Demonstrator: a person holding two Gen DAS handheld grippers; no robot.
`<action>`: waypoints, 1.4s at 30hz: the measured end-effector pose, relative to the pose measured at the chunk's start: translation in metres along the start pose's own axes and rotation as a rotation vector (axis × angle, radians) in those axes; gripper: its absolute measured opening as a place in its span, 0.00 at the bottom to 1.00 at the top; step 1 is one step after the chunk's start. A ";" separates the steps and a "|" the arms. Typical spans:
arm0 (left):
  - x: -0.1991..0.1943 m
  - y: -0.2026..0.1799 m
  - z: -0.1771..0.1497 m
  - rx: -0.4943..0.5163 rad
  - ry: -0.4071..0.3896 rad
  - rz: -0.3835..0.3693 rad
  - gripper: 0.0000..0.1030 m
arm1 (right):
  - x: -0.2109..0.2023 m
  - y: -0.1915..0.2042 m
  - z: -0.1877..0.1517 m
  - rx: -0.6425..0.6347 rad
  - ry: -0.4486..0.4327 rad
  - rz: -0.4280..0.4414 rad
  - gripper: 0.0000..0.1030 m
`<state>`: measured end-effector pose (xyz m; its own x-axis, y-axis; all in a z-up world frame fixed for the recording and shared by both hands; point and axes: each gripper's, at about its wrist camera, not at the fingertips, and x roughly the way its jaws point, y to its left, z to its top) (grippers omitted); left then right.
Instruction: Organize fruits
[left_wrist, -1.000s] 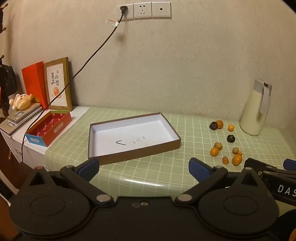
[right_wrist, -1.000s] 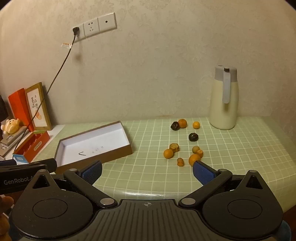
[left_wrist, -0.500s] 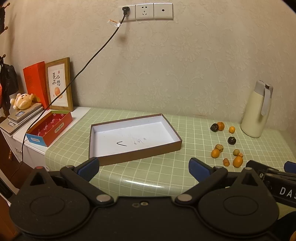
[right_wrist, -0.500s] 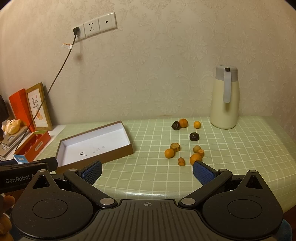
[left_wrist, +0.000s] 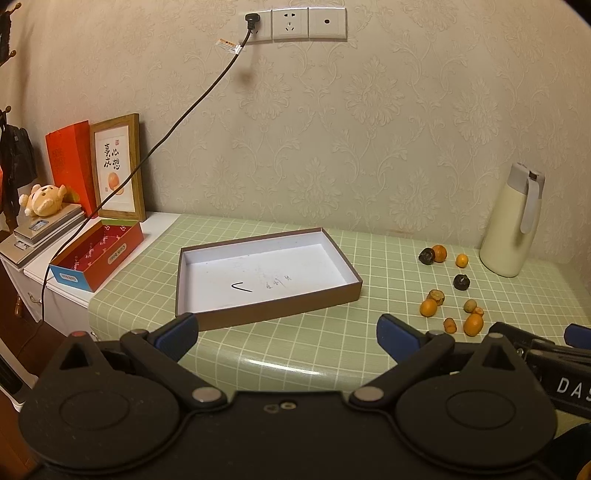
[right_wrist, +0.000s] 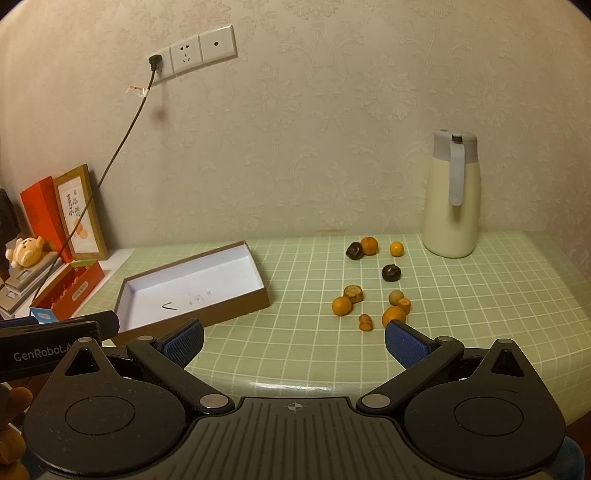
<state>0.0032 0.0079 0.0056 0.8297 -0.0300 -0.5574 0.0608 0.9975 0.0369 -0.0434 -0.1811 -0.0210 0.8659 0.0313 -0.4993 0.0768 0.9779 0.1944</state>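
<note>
Task not yet started, judging by the layout: the shallow brown box (left_wrist: 266, 275) with its white floor lies empty on the green checked table (right_wrist: 480, 306), left of centre. All the fruits (right_wrist: 373, 284) lie loose on the cloth to its right, well apart from the box and near the cream thermos jug (right_wrist: 452, 195); I count roughly ten pieces, mostly small orange ones, two dark ones, and a few browner bits (some may be cut or dried, too small to tell). Left tongs (left_wrist: 286, 334) spread wide with nothing between the blue pads, hovering at the table's front edge, facing the box. Right tongs (right_wrist: 293, 341) equally wide and empty, facing the fruit cluster, with the nearest orange fruit (right_wrist: 393, 315) just beyond the right pad. Left to do: everything. Each fruit needs picking up and placing, presumably into the box. Small round pieces may roll when nudged.
</note>
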 end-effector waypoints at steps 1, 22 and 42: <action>0.000 0.000 0.000 -0.001 0.001 -0.001 0.94 | 0.000 0.000 0.000 0.000 0.000 -0.001 1.00; 0.003 -0.005 -0.002 0.017 0.001 -0.015 0.94 | 0.000 -0.001 0.001 0.003 -0.005 -0.010 1.00; 0.004 -0.008 -0.002 0.017 0.003 -0.023 0.94 | -0.004 0.000 0.000 0.010 -0.015 -0.018 1.00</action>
<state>0.0047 0.0004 0.0013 0.8265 -0.0522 -0.5605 0.0886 0.9953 0.0380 -0.0469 -0.1813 -0.0186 0.8714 0.0106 -0.4904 0.0972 0.9762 0.1939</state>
